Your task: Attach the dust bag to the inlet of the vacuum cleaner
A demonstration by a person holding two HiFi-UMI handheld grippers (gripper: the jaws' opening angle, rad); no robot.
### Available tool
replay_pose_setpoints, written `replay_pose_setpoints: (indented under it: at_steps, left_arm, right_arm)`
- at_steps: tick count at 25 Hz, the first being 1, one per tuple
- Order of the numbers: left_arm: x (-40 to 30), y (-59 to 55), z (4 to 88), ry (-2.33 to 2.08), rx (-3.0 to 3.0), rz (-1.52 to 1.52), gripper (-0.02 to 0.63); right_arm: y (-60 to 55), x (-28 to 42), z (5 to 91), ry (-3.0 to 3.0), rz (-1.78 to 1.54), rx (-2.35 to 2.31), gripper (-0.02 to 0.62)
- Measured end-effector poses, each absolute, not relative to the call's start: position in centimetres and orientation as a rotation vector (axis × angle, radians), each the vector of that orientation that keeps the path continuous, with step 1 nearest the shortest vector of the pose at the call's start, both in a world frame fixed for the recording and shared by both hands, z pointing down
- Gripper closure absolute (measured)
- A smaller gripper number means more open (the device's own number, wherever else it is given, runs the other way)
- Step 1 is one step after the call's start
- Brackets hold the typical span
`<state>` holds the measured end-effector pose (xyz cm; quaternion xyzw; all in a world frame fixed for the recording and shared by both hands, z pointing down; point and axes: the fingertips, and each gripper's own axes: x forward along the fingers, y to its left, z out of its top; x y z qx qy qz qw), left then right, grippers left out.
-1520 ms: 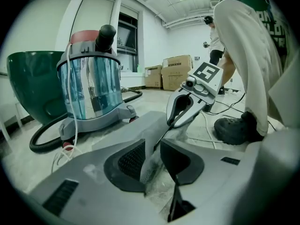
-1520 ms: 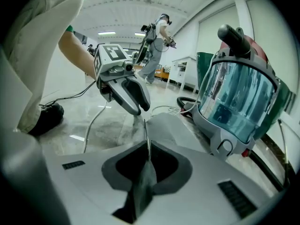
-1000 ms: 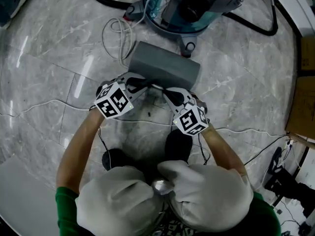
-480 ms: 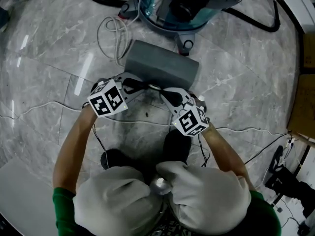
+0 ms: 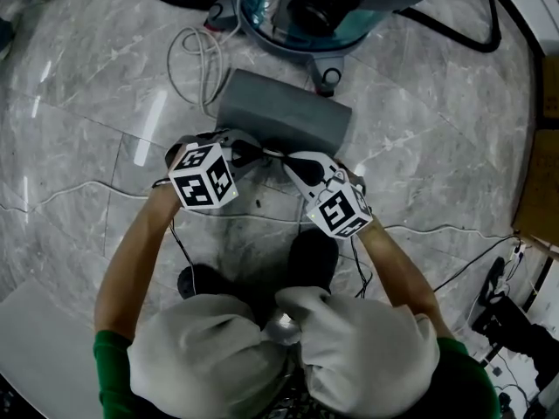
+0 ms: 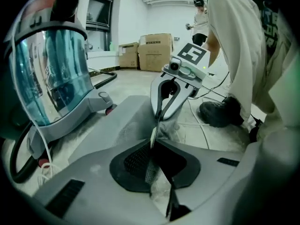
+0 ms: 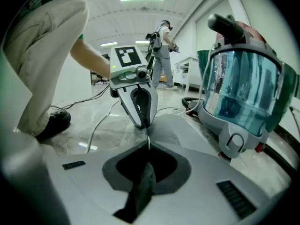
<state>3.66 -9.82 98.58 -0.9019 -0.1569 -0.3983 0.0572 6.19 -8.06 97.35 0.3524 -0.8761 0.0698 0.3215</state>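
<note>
The grey dust bag (image 5: 281,117) lies on the marble floor just in front of the vacuum cleaner (image 5: 323,5) with its clear blue-green tank. My left gripper (image 5: 254,152) and right gripper (image 5: 291,161) meet tip to tip at the bag's near edge. Each one is shut on that edge. In the left gripper view the left gripper (image 6: 152,142) pinches a thin fold of the bag (image 6: 117,125), with the right gripper (image 6: 176,95) facing it. In the right gripper view the right gripper (image 7: 147,146) clamps the same edge of the bag (image 7: 180,128), opposite the left gripper (image 7: 138,100).
A black hose (image 5: 476,46) curves round the vacuum at the upper right. A white cable (image 5: 196,59) is coiled left of the bag. Cardboard boxes (image 5: 537,173) stand at the right edge, with thin cables across the floor. My dark shoes (image 5: 313,256) are below the grippers.
The left gripper has rolled a little about its grip, so its marker cube now shows a different face. The bag and the right gripper have stayed in place.
</note>
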Motion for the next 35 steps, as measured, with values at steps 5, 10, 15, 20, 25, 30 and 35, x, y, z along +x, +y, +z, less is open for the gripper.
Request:
replay_pose_setpoints:
  at_steps: [5,10,15,20,25,30,35]
  left_arm:
    - [3.9,-10.0,98.3,-0.444,-2.675,-1.199,0.579]
    - [3.7,-10.0,96.1,-0.441,-2.656,-1.139,0.584]
    - [3.7,-11.4,91.5,-0.382,-2.635,-1.065,0.584]
    - [4.0,-13.2,86.0,-0.308,-2.634,-0.973,0.584]
    - [4.1,-15.1,81.0,-0.237,-2.592,-0.905,0.584]
    - [4.1,-17.1,77.1,-0.136,-2.558,-0.841,0.583]
    - [3.6,-18.0,73.9,-0.107,-2.533,-0.802,0.583]
  right_arm:
    - [-8.4,6.6,97.1,-2.316,0.269,0.939,0.575]
    - [-8.6,6.4,94.8,-2.332,0.216,0.929,0.575]
    - [-9.6,6.3,90.3,-2.36,0.15,0.976,0.575]
    - [-11.5,6.7,84.6,-2.385,0.057,1.018,0.575]
    - [-13.2,6.7,79.7,-2.39,-0.055,1.062,0.575]
    - [-15.0,6.9,75.9,-2.386,-0.126,1.119,0.575]
    - [-16.0,6.3,72.6,-2.393,-0.201,1.151,0.575]
